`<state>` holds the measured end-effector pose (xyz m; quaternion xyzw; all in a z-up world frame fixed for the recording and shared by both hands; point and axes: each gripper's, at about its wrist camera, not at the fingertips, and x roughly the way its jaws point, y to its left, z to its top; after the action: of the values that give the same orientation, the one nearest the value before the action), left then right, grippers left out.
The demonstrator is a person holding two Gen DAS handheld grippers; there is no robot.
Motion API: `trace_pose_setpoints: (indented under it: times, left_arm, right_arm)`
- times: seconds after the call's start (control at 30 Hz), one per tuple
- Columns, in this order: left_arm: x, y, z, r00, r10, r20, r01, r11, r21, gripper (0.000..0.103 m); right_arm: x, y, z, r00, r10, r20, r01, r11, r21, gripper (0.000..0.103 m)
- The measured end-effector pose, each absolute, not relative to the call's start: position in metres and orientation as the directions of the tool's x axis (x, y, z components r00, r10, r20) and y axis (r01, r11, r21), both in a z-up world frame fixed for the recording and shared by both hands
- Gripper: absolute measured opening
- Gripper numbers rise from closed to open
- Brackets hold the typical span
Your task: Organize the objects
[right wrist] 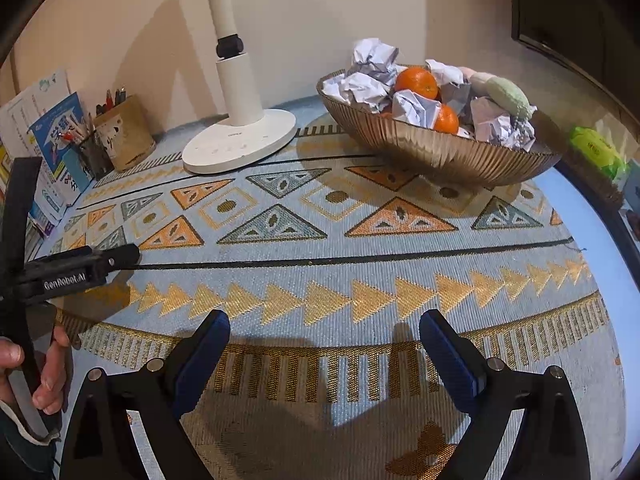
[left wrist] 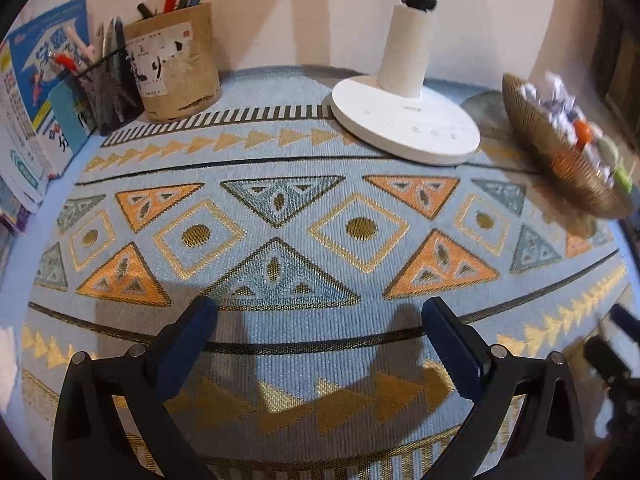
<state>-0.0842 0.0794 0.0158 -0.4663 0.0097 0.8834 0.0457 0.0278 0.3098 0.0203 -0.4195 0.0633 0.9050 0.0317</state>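
Bowl [right wrist: 432, 152] at the back right of the bench [right wrist: 320, 248] is stuffed: two oranges [right wrist: 417, 82] I can count, a greenish plush thing, and roughly six or seven paper wads [right wrist: 374, 56], which look like trash to sort out. Both tools, left tool [left wrist: 320, 316] and right tool [right wrist: 325, 332], hover spread wide and empty, probably staging for a reach. One lamp [right wrist: 240, 136], two pen holders [left wrist: 176, 60] at back left.

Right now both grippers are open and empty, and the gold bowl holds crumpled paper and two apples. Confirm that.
Not quite. The left gripper and right gripper are open and empty, but the fruits among the crumpled paper in the gold bowl are oranges, as the right wrist view shows.
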Motion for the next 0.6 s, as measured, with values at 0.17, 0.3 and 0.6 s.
trace_pose_setpoints:
  times: [0.17,0.3,0.6]
  left_arm:
    - [-0.0842,0.0815,0.0154,-0.565,0.050,-0.823,-0.087,-0.996,-0.002,0.103]
    - [-0.0850,0.0826,0.0145,-0.577,0.045,-0.815,-0.075,-0.997,-0.001,0.103]
    - [-0.0839,0.0801,0.0145,-0.581,0.051,-0.812,-0.084,-0.996,-0.002,0.103]
  right_arm:
    - [0.0266,0.3152,0.0188,-0.640,-0.004,-0.768,-0.127,-0.986,0.111,0.095]
    - [0.0243,0.3155,0.0163,-0.626,0.000,-0.780,-0.136,-0.985,0.109,0.095]
    - [0.0230,0.3190,0.0126,-0.610,-0.010,-0.792,-0.145,-0.982,0.125,0.097]
